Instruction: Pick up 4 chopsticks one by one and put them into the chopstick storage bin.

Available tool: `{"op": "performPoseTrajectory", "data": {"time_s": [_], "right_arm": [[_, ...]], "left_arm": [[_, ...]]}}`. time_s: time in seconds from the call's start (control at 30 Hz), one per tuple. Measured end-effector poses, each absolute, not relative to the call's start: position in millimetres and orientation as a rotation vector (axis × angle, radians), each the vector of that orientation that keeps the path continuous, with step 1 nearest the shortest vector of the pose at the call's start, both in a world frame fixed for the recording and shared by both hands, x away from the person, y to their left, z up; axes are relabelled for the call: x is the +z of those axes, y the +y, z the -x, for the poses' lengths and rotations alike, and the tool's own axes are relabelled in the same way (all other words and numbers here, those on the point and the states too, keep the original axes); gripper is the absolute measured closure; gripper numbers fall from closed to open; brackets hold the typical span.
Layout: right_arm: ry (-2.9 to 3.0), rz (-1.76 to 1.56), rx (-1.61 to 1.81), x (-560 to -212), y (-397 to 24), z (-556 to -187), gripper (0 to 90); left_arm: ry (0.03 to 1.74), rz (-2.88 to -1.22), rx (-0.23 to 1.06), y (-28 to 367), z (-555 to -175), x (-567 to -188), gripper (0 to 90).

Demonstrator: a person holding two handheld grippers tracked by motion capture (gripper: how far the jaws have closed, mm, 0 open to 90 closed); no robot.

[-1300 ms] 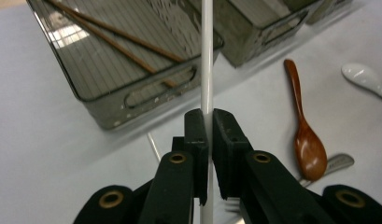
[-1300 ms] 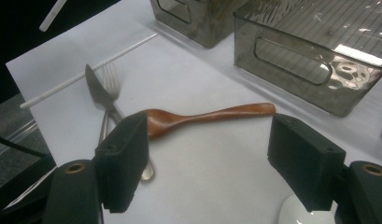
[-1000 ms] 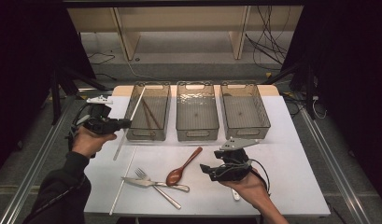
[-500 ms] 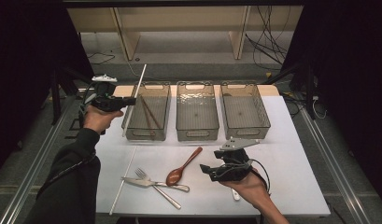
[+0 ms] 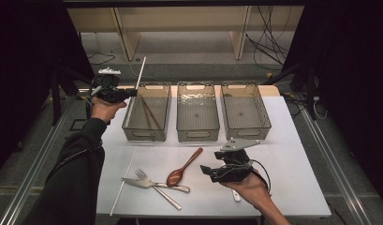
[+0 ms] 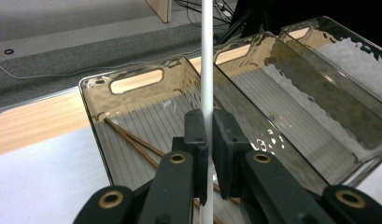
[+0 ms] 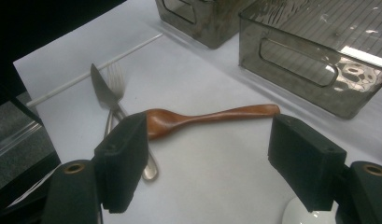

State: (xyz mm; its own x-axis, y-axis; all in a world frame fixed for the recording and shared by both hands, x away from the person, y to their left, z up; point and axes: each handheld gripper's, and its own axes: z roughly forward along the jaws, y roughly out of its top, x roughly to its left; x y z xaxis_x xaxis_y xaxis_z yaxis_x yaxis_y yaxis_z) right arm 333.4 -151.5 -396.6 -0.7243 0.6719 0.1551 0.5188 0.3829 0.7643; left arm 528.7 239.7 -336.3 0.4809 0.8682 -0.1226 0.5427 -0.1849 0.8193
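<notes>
Since the earlier frames the left gripper [image 5: 129, 92] has carried the white chopstick [image 5: 135, 89] away from the near table area up to the left bin [image 5: 147, 137], while the right gripper [image 5: 211, 171] has kept its place. The chopstick is pinched between the left jaws, which are closed almost fully on it; in the left gripper view the chopstick [image 6: 207, 56] stands straight up through the jaws. From above, its long axis runs nearly along the bin's length, slightly tilted, over the bin's left wall. The bin's floor, where two brown chopsticks [image 5: 149, 112] already lie, is just to the right of and below the jaws, so a short shift rightward and a lowering look like what the drop needs. A second white chopstick [image 5: 123, 180] lies on the table [image 5: 292, 187], nearer the left hand. The right jaws stand wide open and empty, hovering near the wooden spoon [image 7: 202, 119], fork [image 5: 158, 187] and knife [image 5: 137, 183].
</notes>
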Motion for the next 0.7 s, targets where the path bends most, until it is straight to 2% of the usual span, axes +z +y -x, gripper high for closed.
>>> {"op": "performPoseTrajectory", "data": {"time_s": [0.7], "right_arm": [[2.461,-1.064,1.261,-397,-151,-333,29.6]], "left_arm": [[1.186,-1.890,0.541,228,-541,-361,83.9]]}}
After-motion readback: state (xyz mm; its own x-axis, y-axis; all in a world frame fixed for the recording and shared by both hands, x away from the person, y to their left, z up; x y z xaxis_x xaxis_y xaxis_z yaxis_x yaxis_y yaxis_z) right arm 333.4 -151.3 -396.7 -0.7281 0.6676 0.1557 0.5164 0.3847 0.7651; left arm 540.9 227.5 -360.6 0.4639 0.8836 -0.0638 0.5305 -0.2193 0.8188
